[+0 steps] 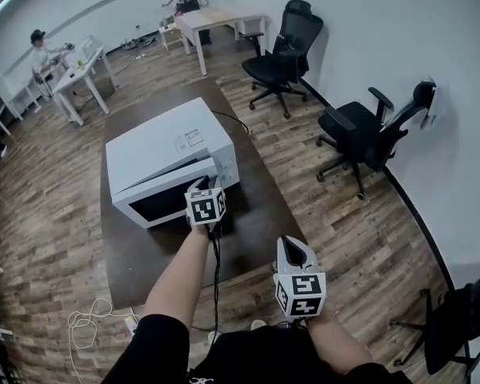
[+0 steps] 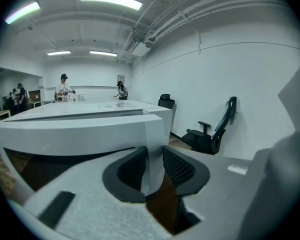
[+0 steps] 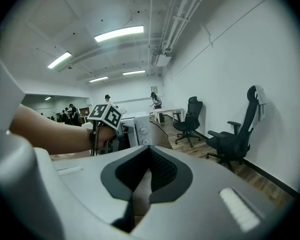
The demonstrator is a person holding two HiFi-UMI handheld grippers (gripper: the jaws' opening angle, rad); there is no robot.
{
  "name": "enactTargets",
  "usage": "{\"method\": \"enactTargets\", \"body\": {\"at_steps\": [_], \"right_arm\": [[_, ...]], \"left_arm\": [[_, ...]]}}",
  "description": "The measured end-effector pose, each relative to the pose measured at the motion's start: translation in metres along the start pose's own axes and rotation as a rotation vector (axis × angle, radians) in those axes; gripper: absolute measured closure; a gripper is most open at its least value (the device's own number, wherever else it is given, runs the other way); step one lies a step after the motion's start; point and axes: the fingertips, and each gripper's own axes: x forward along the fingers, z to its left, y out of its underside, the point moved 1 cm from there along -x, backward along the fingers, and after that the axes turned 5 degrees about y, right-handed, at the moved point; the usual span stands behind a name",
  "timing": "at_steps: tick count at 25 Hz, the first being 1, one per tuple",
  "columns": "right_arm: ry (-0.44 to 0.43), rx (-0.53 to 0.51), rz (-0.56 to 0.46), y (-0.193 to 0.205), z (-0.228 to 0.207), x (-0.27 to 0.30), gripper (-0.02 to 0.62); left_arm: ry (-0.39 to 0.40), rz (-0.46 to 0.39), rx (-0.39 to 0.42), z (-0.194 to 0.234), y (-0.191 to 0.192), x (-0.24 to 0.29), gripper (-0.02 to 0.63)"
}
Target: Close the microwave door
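My left tongs (image 1: 201, 185), the nearer pair, pinch the free right edge of the ajar microwave door (image 1: 162, 201), hinged leftward on the surface (image 1: 256, 208) ahead; right tongs (image 1: 290, 242) hang back, closed, empty.

Left arm (image 1: 180, 278): I have it stretched well forward, forearm bare, a black sleeve at the upper arm.
Left gripper (image 1: 198, 185): it points forward and slightly down; its marker cube (image 1: 206, 206) sits just above my wrist, and a black cable runs back along the forearm.
Left jaws: they stand partly apart, with the free edge of the microwave door (image 2: 90, 134) filling the gap and both pads against it.
Right arm (image 1: 340, 346): I keep it drawn in close to my body, only the short forearm showing.
Right gripper (image 1: 293, 248): it is held low and well behind the left one, pointing forward.
Right jaws: the tips meet, with nothing between them.
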Motion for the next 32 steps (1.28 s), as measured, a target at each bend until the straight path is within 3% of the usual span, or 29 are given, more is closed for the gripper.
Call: {"method": "enactTargets", "body": {"at_steps": [16, 21, 23, 25, 32], "right_arm": [[0.027, 0.011, 0.036, 0.008, -0.002, 0.009, 0.586], [0.039, 0.001, 0.027, 0.003, 0.001, 0.001, 0.586], [0.046, -0.007, 0.025, 0.002, 0.002, -0.003, 0.586], [0.051, -0.012, 0.026, 0.001, 0.005, -0.005, 0.586], [0.015, -0.028, -0.006, -0.014, 0.037, -0.008, 0.586]], "left_arm": [[-0.018, 0.030, 0.055, 0.023, -0.014, 0.028, 0.500], [-0.013, 0.060, 0.025, 0.030, -0.014, 0.027, 0.529], [-0.006, 0.062, 0.016, 0.030, -0.013, 0.025, 0.538], [-0.002, 0.051, 0.000, 0.032, -0.013, 0.018, 0.593], [0.049, -0.029, 0.004, 0.025, -0.020, -0.036, 0.598]]}}
